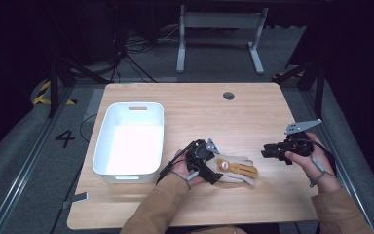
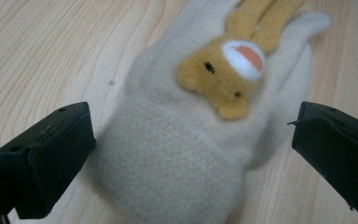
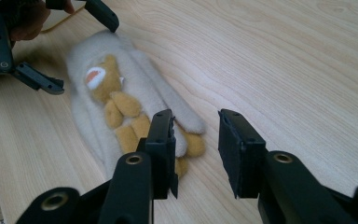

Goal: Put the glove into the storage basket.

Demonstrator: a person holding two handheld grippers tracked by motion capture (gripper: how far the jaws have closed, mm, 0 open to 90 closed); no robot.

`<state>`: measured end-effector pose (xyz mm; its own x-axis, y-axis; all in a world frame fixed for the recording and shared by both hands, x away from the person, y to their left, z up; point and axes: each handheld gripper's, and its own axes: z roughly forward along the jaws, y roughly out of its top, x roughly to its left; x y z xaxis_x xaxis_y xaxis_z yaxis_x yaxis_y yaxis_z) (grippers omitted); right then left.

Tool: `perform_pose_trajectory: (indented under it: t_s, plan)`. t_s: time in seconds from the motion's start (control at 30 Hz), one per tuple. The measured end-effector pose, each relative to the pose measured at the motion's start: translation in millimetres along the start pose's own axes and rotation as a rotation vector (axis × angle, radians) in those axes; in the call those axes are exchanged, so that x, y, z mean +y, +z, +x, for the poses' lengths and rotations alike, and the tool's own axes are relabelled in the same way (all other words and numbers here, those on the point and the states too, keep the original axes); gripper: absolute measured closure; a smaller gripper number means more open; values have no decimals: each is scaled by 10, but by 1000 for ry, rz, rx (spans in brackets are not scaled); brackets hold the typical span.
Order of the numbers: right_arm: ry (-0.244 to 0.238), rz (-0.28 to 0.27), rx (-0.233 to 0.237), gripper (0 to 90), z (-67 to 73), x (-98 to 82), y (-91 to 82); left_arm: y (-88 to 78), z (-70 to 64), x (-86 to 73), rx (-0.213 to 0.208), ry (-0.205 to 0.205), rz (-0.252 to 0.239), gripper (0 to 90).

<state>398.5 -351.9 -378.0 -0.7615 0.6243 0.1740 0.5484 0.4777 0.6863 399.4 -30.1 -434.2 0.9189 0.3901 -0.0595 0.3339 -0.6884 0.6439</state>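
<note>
My left gripper (image 1: 213, 168) sits over the cuff end of the glove (image 1: 233, 170), near the front edge of the table (image 1: 253, 112). In the left gripper view its jaws stand wide apart, one on each side of the cuff, and neither pad presses on the knit. The glove (image 2: 177, 149) lies flat between them, cream-coloured, with a tan plush animal (image 2: 223, 77) sewn on its back, white muzzle up. The glove's fingers point away from that gripper, toward my right side.

My right gripper (image 1: 269, 152) is in my right hand (image 1: 316, 163), to the right of the glove and apart from it in the high view, its jaws aimed back at the glove's fingertips. In the right gripper view (image 3: 196, 154) the jaws are partly open with bare wood in the gap. The glove (image 3: 135, 93) lies just past and to the side of one jaw; whether that jaw touches the fingertip end I cannot tell. Farther off in that view my left gripper (image 3: 74, 46) straddles the cuff.

A white bin (image 1: 112, 141) stands on the table to the left of my left hand (image 1: 185, 173), well apart from the glove.
</note>
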Motion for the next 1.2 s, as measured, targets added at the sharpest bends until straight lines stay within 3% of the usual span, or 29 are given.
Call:
perform_pose_trajectory:
  t_s: [0.2, 0.4, 0.73, 1.03, 1.2]
  plan:
    - [4, 0, 5, 663, 0, -1, -1, 57, 44, -25, 19, 16, 30, 0]
    - [0, -5, 16, 660, 9, 2, 4, 138, 47, -41, -4, 50, 55, 0]
    - [-9, -3, 22, 655, 22, 8, 20, 165, -15, -49, -29, 69, 73, 0]
    - [-10, -4, 26, 654, 29, 10, 23, 227, -2, -40, -20, 63, 81, 0]
    - [-11, -8, 26, 653, 29, 11, 16, 284, -24, -27, -2, 82, 117, 0]
